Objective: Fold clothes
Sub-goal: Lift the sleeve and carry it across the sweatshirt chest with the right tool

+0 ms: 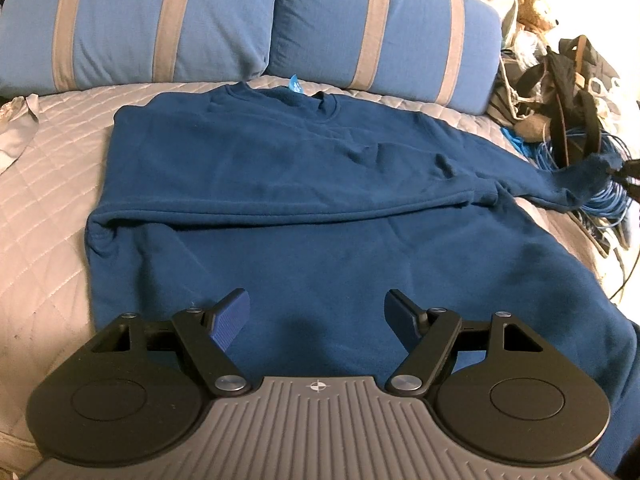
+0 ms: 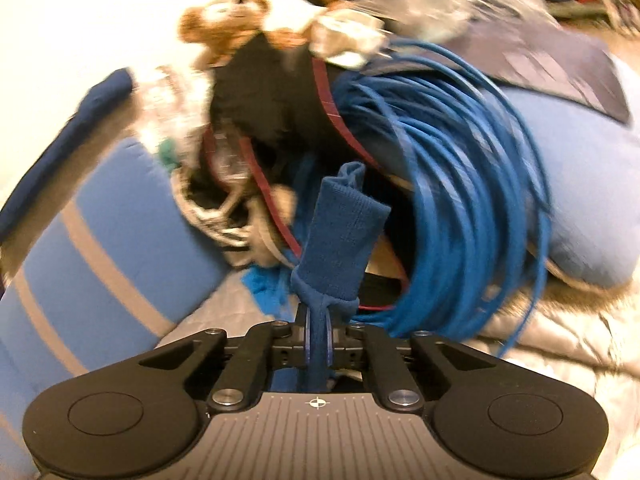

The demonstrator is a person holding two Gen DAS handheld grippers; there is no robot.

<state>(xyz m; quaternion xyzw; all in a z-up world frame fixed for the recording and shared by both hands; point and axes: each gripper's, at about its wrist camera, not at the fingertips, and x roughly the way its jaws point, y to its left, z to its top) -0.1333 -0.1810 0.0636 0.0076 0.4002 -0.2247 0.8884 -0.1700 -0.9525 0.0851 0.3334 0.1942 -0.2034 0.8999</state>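
Observation:
A dark blue sweatshirt [image 1: 304,200] lies flat on the grey quilted bed, collar toward the pillows. Its left sleeve is folded across the chest. Its right sleeve stretches off to the right, where my right gripper [image 1: 624,172] holds the cuff [image 1: 596,168] at the frame edge. My left gripper [image 1: 317,320] is open and empty, hovering over the sweatshirt's lower hem. In the right wrist view my right gripper [image 2: 318,328] is shut on the ribbed sleeve cuff [image 2: 340,236], which sticks up past the jaws.
Two blue pillows with grey stripes [image 1: 160,20] stand at the head of the bed. On the right lie a coil of blue cable [image 2: 460,184], bags and straps [image 1: 568,92], and a brown teddy bear [image 2: 228,16]. Grey quilt [image 1: 44,208] shows to the left.

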